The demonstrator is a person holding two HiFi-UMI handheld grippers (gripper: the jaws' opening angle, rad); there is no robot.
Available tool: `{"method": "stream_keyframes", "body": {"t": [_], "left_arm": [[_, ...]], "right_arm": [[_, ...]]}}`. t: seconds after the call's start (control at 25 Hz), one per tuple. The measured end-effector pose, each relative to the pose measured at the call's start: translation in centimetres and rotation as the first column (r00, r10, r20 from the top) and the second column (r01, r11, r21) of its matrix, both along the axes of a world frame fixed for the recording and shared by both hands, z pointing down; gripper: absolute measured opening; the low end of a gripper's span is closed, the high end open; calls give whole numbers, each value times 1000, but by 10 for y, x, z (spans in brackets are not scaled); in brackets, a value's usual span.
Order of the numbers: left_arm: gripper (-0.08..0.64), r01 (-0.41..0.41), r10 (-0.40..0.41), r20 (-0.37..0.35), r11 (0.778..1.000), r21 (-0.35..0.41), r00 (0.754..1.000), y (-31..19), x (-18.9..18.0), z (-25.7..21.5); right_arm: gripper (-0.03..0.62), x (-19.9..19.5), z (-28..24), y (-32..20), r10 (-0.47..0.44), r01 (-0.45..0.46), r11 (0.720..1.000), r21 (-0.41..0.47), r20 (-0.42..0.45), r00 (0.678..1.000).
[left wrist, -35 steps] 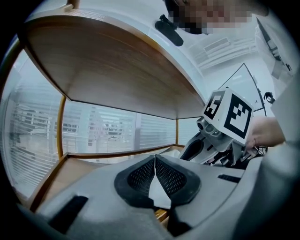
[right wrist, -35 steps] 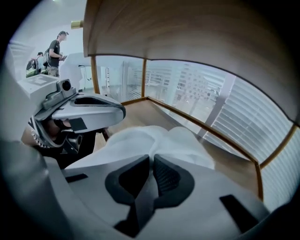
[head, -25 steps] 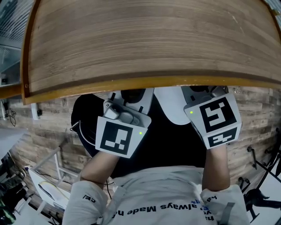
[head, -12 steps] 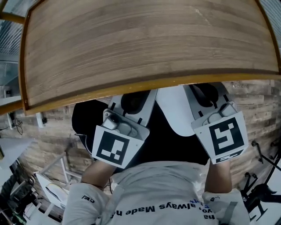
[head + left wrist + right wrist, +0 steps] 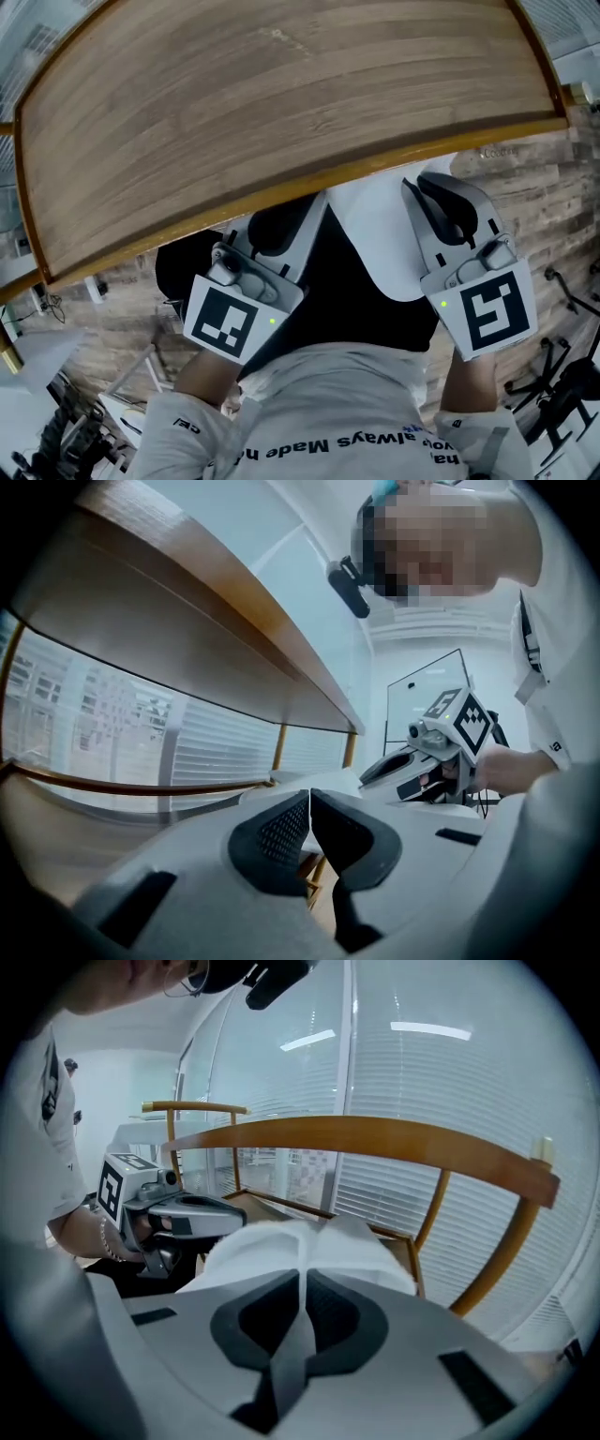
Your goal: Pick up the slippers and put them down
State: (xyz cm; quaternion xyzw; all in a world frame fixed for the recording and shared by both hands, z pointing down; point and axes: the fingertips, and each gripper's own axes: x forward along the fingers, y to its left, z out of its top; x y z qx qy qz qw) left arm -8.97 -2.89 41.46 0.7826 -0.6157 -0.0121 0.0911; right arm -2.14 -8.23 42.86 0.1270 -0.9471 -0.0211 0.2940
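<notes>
Your right gripper [image 5: 302,1288] has its fingers closed on a white slipper [image 5: 281,1241]. The soft fabric is pinched between the dark pads and spreads out in front of them. The slipper is held in the air, below the level of the wooden table top [image 5: 281,122] and between your two grippers.

Your left gripper [image 5: 309,803] has its fingers pressed together, and nothing shows between the pads. A pale surface lies just past its tips. I cannot tell if this is the slipper, or if the tips touch it.

Please mind the edges. In the head view the near edge of the table top runs across just above both grippers. The tips of the left gripper are under this edge, while the right gripper is just clear of it, on your side. In the left gripper view the table top hangs over the gripper on the upper left, and there is open air below it and to the right.

In front of the right gripper stands a wooden chair [image 5: 441,1232]. Its curved top rail [image 5: 375,1143] crosses above the slipper, and its seat [image 5: 267,1206] is just behind the slipper. The wooden floor [image 5: 525,197] at your right side is open.
</notes>
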Motion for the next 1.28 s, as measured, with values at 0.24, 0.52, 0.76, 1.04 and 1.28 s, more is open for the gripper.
{"method": "stream_keyframes", "body": {"t": [0.24, 0.52, 0.76, 1.04, 1.28], "left_arm": [[14, -125, 125, 0, 991, 46, 992, -29, 55, -4], [14, -284, 286, -21, 955, 83, 958, -61, 117, 6], [14, -351, 356, -19, 928, 121, 934, -71, 157, 7], [14, -456, 456, 19, 885, 99, 890, -85, 203, 31], [14, -508, 509, -7, 860, 54, 861, -100, 221, 53]], "right_arm": [[26, 52, -4, -24, 96, -95, 995, 16, -14, 995], [25, 126, 4, -40, 227, -227, 974, 4, -11, 974], [23, 162, 12, -29, 251, -251, 968, -14, -1, 968], [23, 235, 32, -39, 391, -389, 920, 35, -50, 919], [23, 279, 52, -57, 474, -468, 879, 90, -51, 879]]}}
